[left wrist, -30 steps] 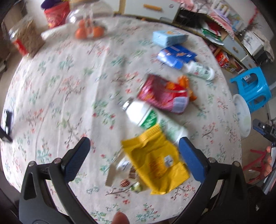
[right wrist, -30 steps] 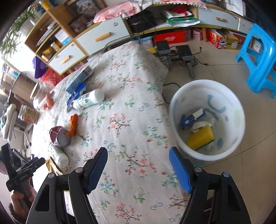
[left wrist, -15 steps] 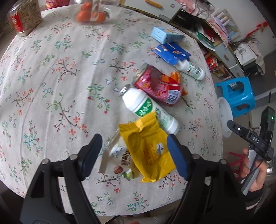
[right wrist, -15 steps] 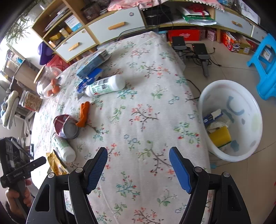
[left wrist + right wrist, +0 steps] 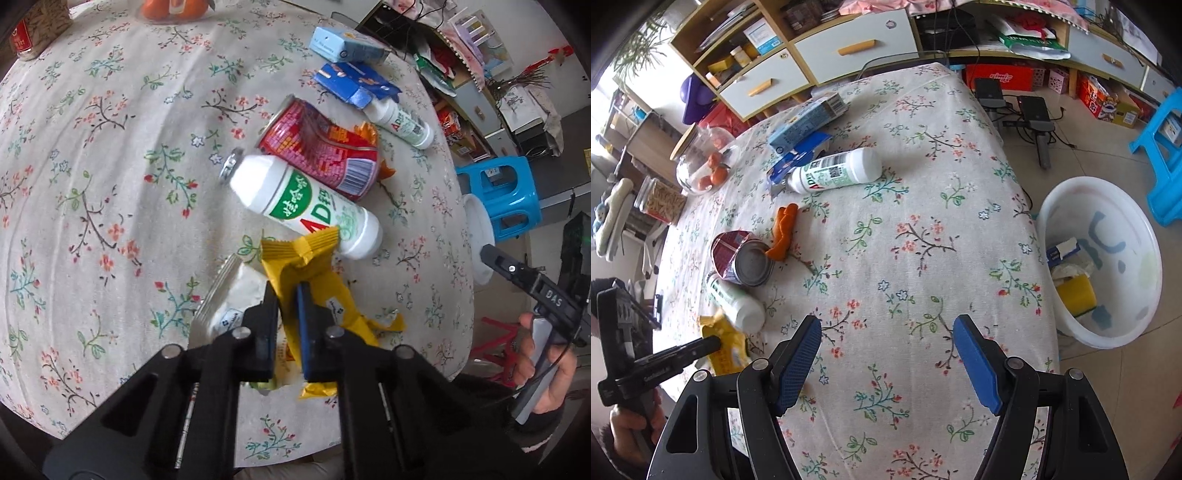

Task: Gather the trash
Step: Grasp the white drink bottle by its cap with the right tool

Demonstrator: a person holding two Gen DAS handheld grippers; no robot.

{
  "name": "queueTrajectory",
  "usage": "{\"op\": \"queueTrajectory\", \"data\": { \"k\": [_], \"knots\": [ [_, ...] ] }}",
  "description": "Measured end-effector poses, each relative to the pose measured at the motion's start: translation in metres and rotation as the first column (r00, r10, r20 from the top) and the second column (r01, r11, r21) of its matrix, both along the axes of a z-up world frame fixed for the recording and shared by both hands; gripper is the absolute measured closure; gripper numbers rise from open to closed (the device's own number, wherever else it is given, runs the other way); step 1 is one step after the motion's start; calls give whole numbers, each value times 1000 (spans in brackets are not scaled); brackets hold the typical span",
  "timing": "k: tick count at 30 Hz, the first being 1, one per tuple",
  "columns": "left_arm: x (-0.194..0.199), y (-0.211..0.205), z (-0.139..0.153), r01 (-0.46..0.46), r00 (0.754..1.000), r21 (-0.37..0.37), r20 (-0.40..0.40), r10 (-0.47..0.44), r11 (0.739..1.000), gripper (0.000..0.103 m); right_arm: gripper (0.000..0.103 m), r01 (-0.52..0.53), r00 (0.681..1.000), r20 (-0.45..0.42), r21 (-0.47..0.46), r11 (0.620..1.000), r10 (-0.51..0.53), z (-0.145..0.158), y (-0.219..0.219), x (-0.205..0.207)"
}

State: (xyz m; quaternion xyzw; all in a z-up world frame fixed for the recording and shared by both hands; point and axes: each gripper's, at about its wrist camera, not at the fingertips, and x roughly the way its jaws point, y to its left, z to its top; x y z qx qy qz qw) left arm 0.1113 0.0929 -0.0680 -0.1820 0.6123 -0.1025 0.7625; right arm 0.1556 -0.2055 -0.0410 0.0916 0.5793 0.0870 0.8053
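Partway through: left gripper (image 5: 287, 295) jaws closing on yellow wrapper (image 5: 317, 291) at counter (image 5: 92, 184) edge; right gripper (image 5: 886, 354) jaws spread, empty — bottles, can, boxes left; some trash in white basin (image 5: 1145, 325).

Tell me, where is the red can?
In the left wrist view, the red can lies on its side mid-table, touching the white bottle, with the orange wrapper just behind it.

Floral tablecloth (image 5: 923, 192) covering the table, pale tiled floor (image 5: 1082, 147) lying to the right, wooden cabinet (image 5: 820, 48) with white drawers standing along the far wall, blue plastic stool (image 5: 1161, 155) sitting far right, daylight coming in from the left
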Motion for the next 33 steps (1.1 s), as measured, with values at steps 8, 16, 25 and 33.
{"op": "queueTrajectory", "data": {
  "k": [8, 16, 25, 33],
  "knots": [
    [-23, 29, 38, -31, 992, -113, 117, 45, 993, 99, 28, -36, 999, -4, 5, 999, 36, -6, 30, 5],
    [-45, 89, 66, -169, 952, -141, 232, 199, 975, 99, 28, -134, 991, 1, 46, 990, 134, -13, 93, 10],
    [-56, 128, 55, -269, 932, -119, 220, 289, 956, 99, 29, -269, 963, -8, 69, 961, 270, -39, 171, 20],
    [-64, 147, 45, -289, 933, -89, 196, 302, 953, 99, 38, -297, 954, -23, 24, 955, 297, -57, 192, 28]
  ]
}}
